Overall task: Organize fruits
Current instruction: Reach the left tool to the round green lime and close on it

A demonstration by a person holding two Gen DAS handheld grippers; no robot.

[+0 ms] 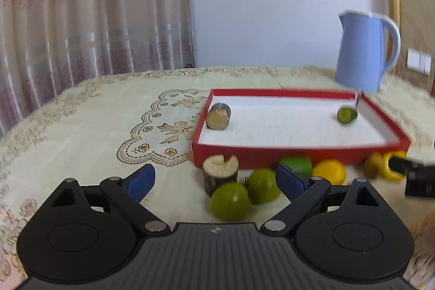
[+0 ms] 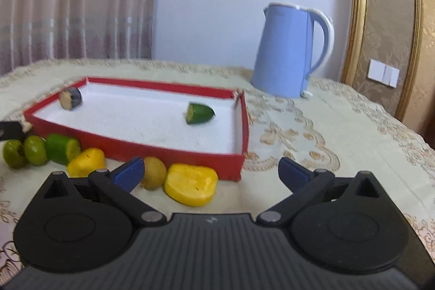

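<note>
A red tray (image 1: 299, 152) with a white floor holds a dark-skinned cut piece (image 1: 218, 116) at its left end and a green cut piece (image 1: 347, 114) at its right. My left gripper (image 1: 216, 178) is open in front of the tray. A brown stump-like piece (image 1: 220, 173) and two green fruits (image 1: 231, 200) lie between its fingers, untouched. My right gripper (image 2: 212, 173) is open too. A yellow cut piece (image 2: 190, 184) and a small tan fruit (image 2: 153, 171) lie between its fingers by the red tray (image 2: 163, 151).
A blue kettle (image 2: 288, 50) stands behind the tray's right end. Along the tray's front lie a green cut piece (image 2: 62, 148) and another yellow piece (image 2: 85, 161). An embroidered cloth covers the table. A curtain and a wall stand behind.
</note>
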